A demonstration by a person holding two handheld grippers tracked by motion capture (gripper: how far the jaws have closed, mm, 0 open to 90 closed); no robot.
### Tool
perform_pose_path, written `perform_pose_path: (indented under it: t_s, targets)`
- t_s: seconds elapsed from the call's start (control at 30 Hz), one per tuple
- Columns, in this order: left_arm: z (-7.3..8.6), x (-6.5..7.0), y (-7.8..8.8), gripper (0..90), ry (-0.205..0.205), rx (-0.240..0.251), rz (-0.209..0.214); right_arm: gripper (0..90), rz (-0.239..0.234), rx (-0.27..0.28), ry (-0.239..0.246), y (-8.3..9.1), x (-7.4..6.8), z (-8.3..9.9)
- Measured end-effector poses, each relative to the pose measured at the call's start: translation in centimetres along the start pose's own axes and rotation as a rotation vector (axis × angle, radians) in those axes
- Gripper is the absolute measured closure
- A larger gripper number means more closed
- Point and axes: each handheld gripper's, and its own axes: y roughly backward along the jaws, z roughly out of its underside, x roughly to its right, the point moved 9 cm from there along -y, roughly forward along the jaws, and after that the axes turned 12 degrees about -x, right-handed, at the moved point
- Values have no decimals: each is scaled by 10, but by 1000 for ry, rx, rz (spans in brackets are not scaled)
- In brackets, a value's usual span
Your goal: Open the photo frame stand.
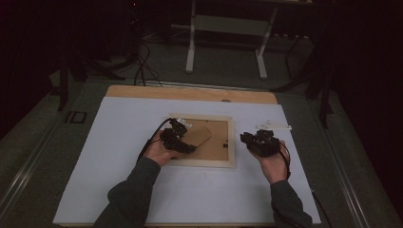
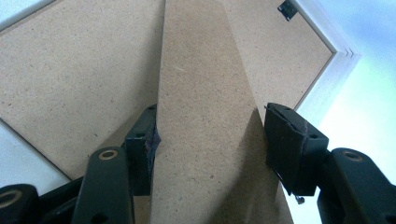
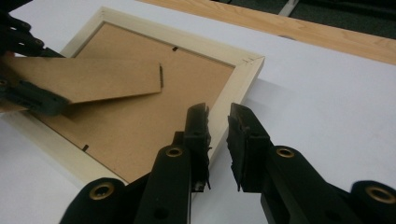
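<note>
A pale wooden picture frame (image 1: 231,142) lies face down on the white table top, its brown backboard (image 1: 216,145) up. The backboard's brown stand flap (image 1: 200,135) is tilted up off the board. My left gripper (image 1: 183,133) is shut on that flap; in the left gripper view both pads press the stand flap (image 2: 205,116) from its two sides, with my left gripper (image 2: 210,140) over the backboard (image 2: 70,79). My right gripper (image 1: 247,138) hovers just right of the frame. In the right gripper view my right gripper (image 3: 218,121) stands open by a narrow gap, nothing in it, above the frame's rim (image 3: 233,88).
A small white object (image 1: 273,126) lies on the table behind my right hand. A strip of bare wood (image 1: 190,92) runs along the table's far edge. Small black clips (image 2: 288,9) hold the backboard in the frame. A white stand (image 1: 228,28) is on the floor beyond.
</note>
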Motion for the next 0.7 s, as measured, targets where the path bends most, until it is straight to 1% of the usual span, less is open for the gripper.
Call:
perform_pose_path:
  t_s: [0.43,0.7]
  targets:
    - [2,9,7,422,-28,36,-71,760,21,-20,24,-1,3,-12]
    - [4,14,12,421,-41,62,-101,747,33,-35,45,-2,2,-20]
